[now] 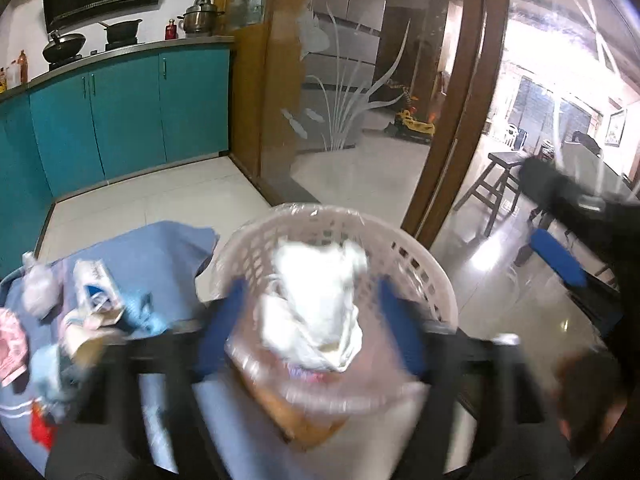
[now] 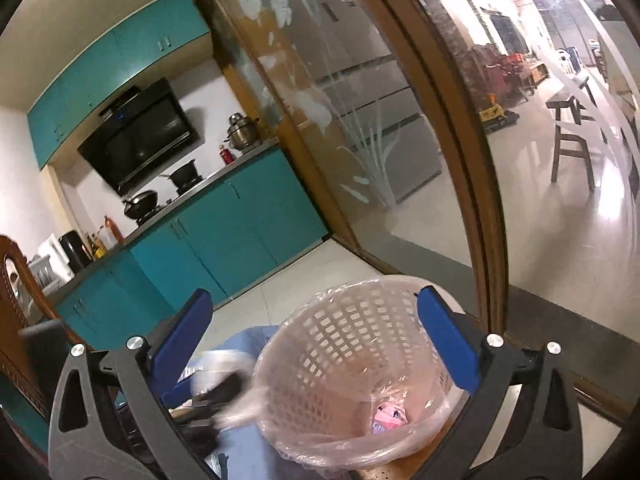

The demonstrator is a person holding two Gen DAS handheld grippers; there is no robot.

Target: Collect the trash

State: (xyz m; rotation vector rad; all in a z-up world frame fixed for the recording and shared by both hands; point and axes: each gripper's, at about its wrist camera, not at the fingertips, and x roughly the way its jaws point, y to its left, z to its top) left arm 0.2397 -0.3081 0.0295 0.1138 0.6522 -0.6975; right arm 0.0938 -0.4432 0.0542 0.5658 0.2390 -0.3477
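Observation:
A white lattice waste basket (image 1: 420, 264) lined with a clear bag stands at the edge of a table covered in blue cloth (image 1: 160, 248). My left gripper (image 1: 312, 320) is open over the basket mouth, and a crumpled white tissue (image 1: 316, 304) hangs loose between its blue fingers (image 1: 222, 332), blurred. Several pieces of trash (image 1: 92, 292) lie on the cloth to the left. In the right wrist view the basket (image 2: 352, 344) sits between the open fingers of my right gripper (image 2: 320, 344), which is empty. Pink scraps (image 2: 390, 416) lie in the basket bottom. The blurred left gripper (image 2: 224, 392) shows at its left rim.
A sliding glass door with a wooden frame (image 1: 460, 120) stands just behind the basket. Teal kitchen cabinets (image 1: 120, 120) with pots on the counter line the far left. A wooden stool (image 1: 492, 184) stands beyond the door. A wooden chair back (image 2: 16, 300) is at the left.

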